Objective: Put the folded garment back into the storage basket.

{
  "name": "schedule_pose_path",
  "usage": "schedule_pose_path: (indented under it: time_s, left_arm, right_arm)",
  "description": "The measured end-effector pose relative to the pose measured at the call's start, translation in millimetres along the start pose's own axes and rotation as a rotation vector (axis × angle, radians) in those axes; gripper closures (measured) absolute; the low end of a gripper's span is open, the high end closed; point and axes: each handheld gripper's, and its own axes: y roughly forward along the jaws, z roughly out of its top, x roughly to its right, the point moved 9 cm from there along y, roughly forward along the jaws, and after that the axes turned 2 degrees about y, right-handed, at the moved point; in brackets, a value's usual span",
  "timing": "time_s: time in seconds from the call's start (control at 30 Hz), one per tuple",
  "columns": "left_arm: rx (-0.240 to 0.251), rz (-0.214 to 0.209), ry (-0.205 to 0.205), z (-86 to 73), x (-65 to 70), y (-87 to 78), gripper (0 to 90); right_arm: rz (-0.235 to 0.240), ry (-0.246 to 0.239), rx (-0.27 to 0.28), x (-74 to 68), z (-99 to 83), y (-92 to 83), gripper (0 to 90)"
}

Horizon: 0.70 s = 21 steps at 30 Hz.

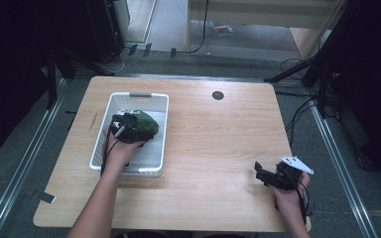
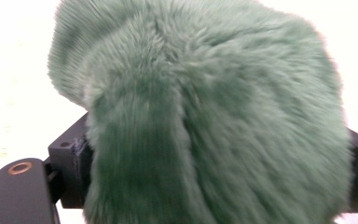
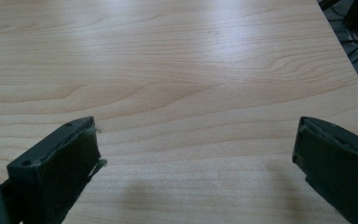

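Observation:
A fluffy green plush toy [image 1: 143, 126] hangs over the white plastic basket [image 1: 110, 106] at the table's left. My left gripper [image 1: 129, 127] is shut on it, held just above the basket's floor. In the left gripper view the green fur [image 2: 205, 121] sits between the two black jaws and hides their tips. My right gripper [image 1: 259, 173] rests near the table's front right corner, held by a hand. The right gripper view has the jaws standing wide apart over bare wood [image 3: 191, 93], with nothing between them.
The wooden table [image 1: 218, 134] has a dark round cable hole [image 1: 218, 95] at the back centre. Black stands and cables line the floor on both sides. Open tabletop lies between the basket and my right gripper.

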Motion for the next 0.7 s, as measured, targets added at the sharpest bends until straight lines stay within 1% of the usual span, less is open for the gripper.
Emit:
schedule_pose_path:
  time_s: [0.07,0.13,0.2,0.27,0.3,0.37,0.47,0.5,0.53,0.57,0.6,0.63,0.67,0.7]
  left_arm:
    - [-0.005,0.01,0.004,-0.8,-1.1,0.6,10.4]
    - [-0.022,0.012,0.015,-2.4,-1.4,0.8,8.8]
    - [-0.039,0.012,0.024,-4.1,-1.0,1.1,4.4]
    - [-0.027,0.021,0.036,-3.3,-1.5,0.1,0.0]
    - [-0.019,0.018,0.024,-2.0,-1.4,-1.2,0.0]
    - [-0.007,0.016,0.013,-0.3,-2.5,-3.9,0.0]
    - [0.002,0.009,0.011,0.6,-2.3,-7.2,0.0]
    - [0.0,0.005,0.017,0.7,-2.3,-9.5,0.0]
    - [0.011,-0.001,0.017,1.6,-1.8,-11.3,0.0]
    - [0.011,-0.004,0.018,1.9,-1.7,-13.1,0.0]
    - [0.029,0.003,0.018,3.7,-1.8,-16.0,0.0]
    - [0.051,-0.003,0.018,5.9,-0.7,-19.1,0.0]
    - [0.061,-0.011,0.02,6.8,0.6,-21.7,0.0]
    - [0.069,-0.011,0.031,7.6,1.5,-25.3,0.0]
  right_arm:
    - [0.002,-0.001,0.001,-0.1,0.1,0.1,0.7]
    - [0.0,0.0,0.0,0.0,0.0,0.0,0.7]
    - [0.001,0.0,0.0,-0.1,0.0,0.0,0.7]
    - [-0.001,0.0,0.0,0.0,0.0,0.0,0.6]
    - [-0.001,0.0,0.0,0.0,0.0,0.0,0.7]
    - [0.0,0.0,0.0,-0.1,0.0,0.0,0.7]
    - [0.0,0.0,0.001,-0.1,0.0,0.0,0.7]
    - [0.0,0.0,0.0,-0.1,0.0,0.0,0.7]
    - [0.0,-0.001,0.001,-0.1,0.1,0.0,0.6]
    - [0.0,0.0,0.0,0.0,0.0,0.0,0.7]
    - [0.001,-0.001,0.001,-0.1,0.1,0.0,0.6]
    - [0.0,-0.001,0.0,-0.1,0.1,0.0,0.7]
    - [0.0,-0.002,0.0,-0.1,0.0,0.0,0.7]
    - [0.001,-0.002,0.0,-0.1,0.0,0.1,0.6]
